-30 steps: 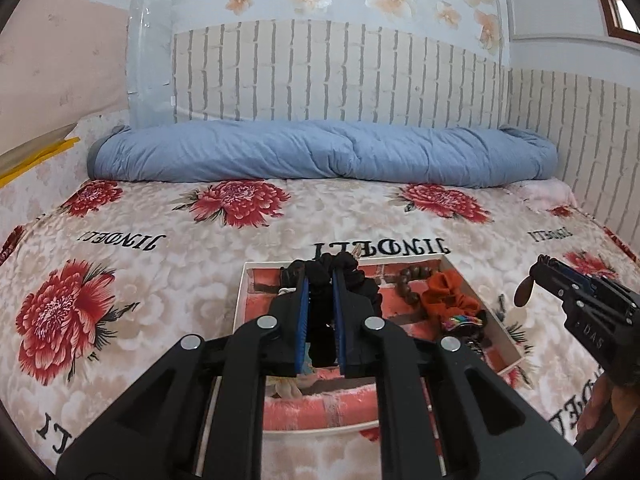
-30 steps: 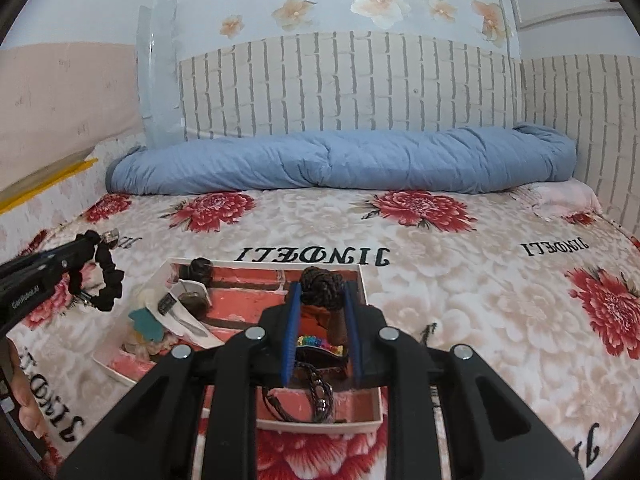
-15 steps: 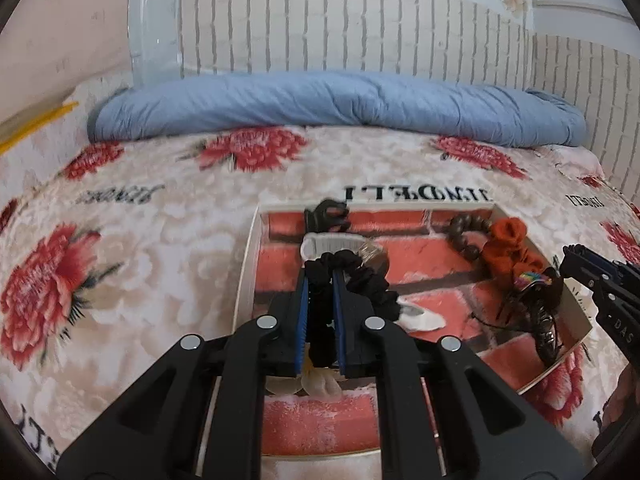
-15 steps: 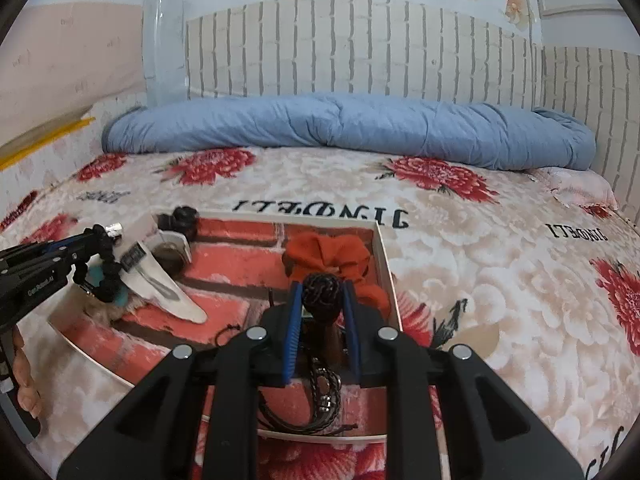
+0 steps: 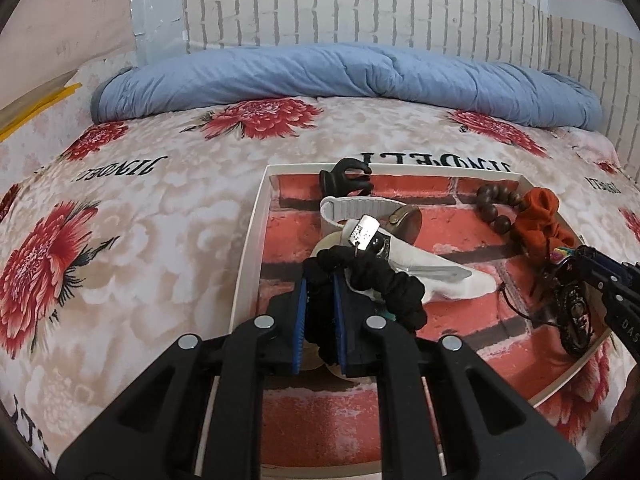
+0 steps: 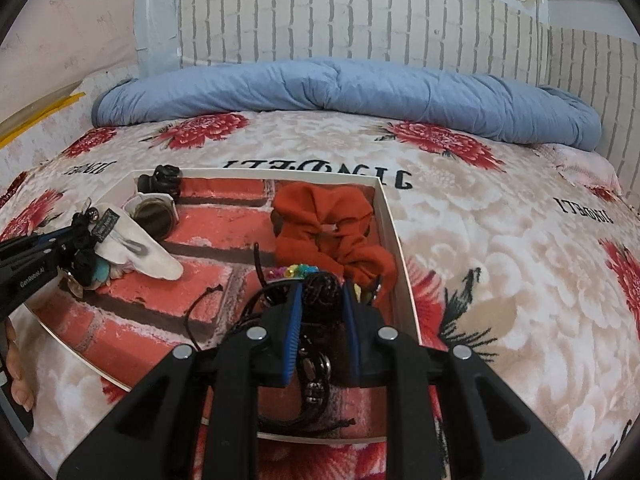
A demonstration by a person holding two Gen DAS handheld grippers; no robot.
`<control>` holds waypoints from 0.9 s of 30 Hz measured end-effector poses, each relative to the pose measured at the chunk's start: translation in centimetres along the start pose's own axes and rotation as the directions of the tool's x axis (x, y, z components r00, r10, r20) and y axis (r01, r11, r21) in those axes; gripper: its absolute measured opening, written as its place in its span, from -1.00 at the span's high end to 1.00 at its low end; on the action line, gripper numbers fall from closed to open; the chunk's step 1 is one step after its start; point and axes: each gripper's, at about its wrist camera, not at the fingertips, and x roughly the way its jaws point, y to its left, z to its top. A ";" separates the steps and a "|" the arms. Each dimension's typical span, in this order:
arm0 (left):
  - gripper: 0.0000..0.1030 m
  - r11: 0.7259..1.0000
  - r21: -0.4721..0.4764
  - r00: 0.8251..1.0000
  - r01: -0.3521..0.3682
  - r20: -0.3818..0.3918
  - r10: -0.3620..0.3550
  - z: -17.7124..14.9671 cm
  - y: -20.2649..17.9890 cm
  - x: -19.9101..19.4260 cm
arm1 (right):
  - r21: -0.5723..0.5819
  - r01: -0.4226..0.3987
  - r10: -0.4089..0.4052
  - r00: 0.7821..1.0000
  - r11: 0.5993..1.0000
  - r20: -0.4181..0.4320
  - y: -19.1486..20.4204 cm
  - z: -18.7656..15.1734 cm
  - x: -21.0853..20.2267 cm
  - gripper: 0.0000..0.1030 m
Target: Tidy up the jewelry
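Left wrist – hair claw (image 5: 347, 180), watch (image 5: 372, 216), beads (image 5: 496, 204) past scrunchie-gripping tongs (image 5: 319, 304)

Two black handheld grippers with blue finger pads reach forward side by side. The left gripper (image 5: 319, 300) has its jaws pinched on a black scrunchie (image 5: 384, 280). The right gripper (image 6: 322, 302) has its jaws clamped on a dark bead bracelet (image 6: 322, 290)
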 end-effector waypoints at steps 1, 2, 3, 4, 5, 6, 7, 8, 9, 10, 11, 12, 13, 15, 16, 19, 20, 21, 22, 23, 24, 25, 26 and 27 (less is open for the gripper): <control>0.79 1.000 0.002 1.000 -0.004 0.001 0.004 -0.1 0.0 0.0 | 0.001 -0.001 0.001 1.000 1.000 0.000 0.0 0.0 0.0 0.60; 0.78 1.000 0.006 1.000 -0.007 0.003 0.007 -0.1 -0.1 0.0 | 0.002 -0.002 0.002 1.000 1.000 0.000 0.0 0.0 0.0 0.60; 0.77 1.000 0.007 1.000 -0.008 0.005 0.008 -0.1 -0.1 0.0 | 0.004 -0.004 0.004 1.000 1.000 0.000 -0.1 0.0 0.0 0.60; 0.75 1.000 0.007 1.000 -0.009 0.006 0.009 -0.2 0.0 -0.1 | 0.005 -0.006 0.006 1.000 1.000 -0.002 -0.1 0.0 0.0 0.59; 0.72 1.000 0.004 1.000 -0.009 0.006 0.009 -0.2 0.0 -0.2 | 0.006 -0.009 0.009 1.000 1.000 -0.004 0.0 0.0 0.0 0.59; 0.61 1.000 -0.004 1.000 -0.004 0.005 0.004 -0.3 0.2 -0.4 | 0.009 -0.014 0.014 1.000 1.000 -0.008 -0.1 0.0 0.1 0.57; 0.39 1.000 -0.009 1.000 -0.003 0.006 0.003 -0.3 0.3 -0.6 | 0.013 -0.019 0.019 1.000 1.000 -0.010 -0.1 -0.1 0.1 0.57; 0.26 1.000 -0.016 1.000 -0.006 0.010 0.006 -0.4 0.5 -0.8 | 0.018 -0.024 0.024 1.000 1.000 -0.017 -0.2 -0.1 0.1 0.57; 0.10 1.000 -0.018 1.000 -0.008 0.011 0.008 -0.5 0.5 -1.0 | 0.023 -0.027 0.028 0.999 0.999 -0.020 -0.3 -0.2 0.1 0.57; 0.06 1.000 -0.019 1.000 -0.007 0.011 0.007 -0.6 0.6 -1.1 | 0.029 -0.032 0.032 0.999 0.999 -0.023 -0.4 -0.2 0.0 0.57; 0.06 1.000 -0.020 1.000 -0.007 0.009 0.007 -0.6 0.6 -1.2 | 0.034 -0.034 0.035 0.999 0.999 -0.029 -0.5 -0.3 0.0 0.56; 0.06 1.000 -0.020 1.000 -0.006 0.004 0.006 -0.7 0.7 -1.3 | 0.040 -0.031 0.033 0.999 0.999 -0.035 -0.7 -0.4 -0.1 0.49; 0.05 1.000 -0.022 1.000 -0.004 0.000 0.004 -0.8 0.7 -1.4 | 0.044 -0.029 0.031 0.999 0.999 -0.035 -0.8 -0.5 -0.3 0.30; -0.02 1.000 -0.026 1.000 0.004 -0.007 -0.004 -1.0 0.8 -2.1 | 0.052 -0.029 0.030 0.999 0.998 -0.030 -0.9 -0.7 -1.0 0.04; -0.12 1.000 -0.028 1.000 0.007 -0.005 -0.007 -1.0 0.7 -2.4 | 0.052 -0.029 0.031 0.999 0.998 -0.027 -0.9 -0.8 -1.4 -0.06; -0.37 1.000 -0.020 1.000 0.000 0.010 0.000 -1.2 0.5 -4.1 | 0.058 -0.022 0.023 1.000 0.998 -0.019 -0.9 -1.0 -2.6 -0.24; -0.43 1.000 -0.018 1.000 -0.001 0.015 0.002 -1.4 0.5 -4.5 | 0.061 -0.023 0.024 1.000 0.998 -0.015 -0.9 -1.1 -3.0 -0.29; -0.57 1.000 -0.017 1.000 -0.011 0.023 0.011 -1.6 0.5 -5.3 | 0.065 -0.023 0.023 1.000 0.998 -0.006 -0.9 -1.2 -3.6 -0.38; -0.68 1.000 -0.019 0.999 -0.022 0.029 0.023 -1.9 0.5 -5.9 | 0.070 -0.023 0.023 1.000 0.997 0.002 -1.0 -1.3 -4.1 -0.47; -0.72 0.999 -0.024 0.999 -0.033 0.038 0.034 -2.3 0.7 -6.8 | 0.074 -0.024 0.023 1.000 0.997 0.011 -1.0 -1.5 -4.7 -0.52; -0.79 0.999 -0.029 0.999 -0.034 0.041 0.035 -2.5 0.9 -7.3 | 0.080 -0.023 0.022 1.000 0.996 0.021 -1.0 -1.8 -5.5 -0.59; -0.82 0.999 -0.034 0.999 -0.033 0.043 0.034 -2.8 1.1 -7.9 | 0.083 -0.024 0.022 0.999 0.996 0.024 -1.0 -2.0 -5.9 -0.61; -0.83 0.999 -0.038 0.999 -0.031 0.042 0.033 -3.0 1.3 -8.5 | 0.086 -0.026 0.023 0.999 0.996 0.027 -1.0 -2.3 -6.4 -0.62; -0.85 0.999 -0.045 0.999 -0.031 0.043 0.033 -3.4 1.5 -9.2 | 0.090 -0.030 0.027 0.999 0.995 0.030 -1.0 -2.7 -7.0 -0.64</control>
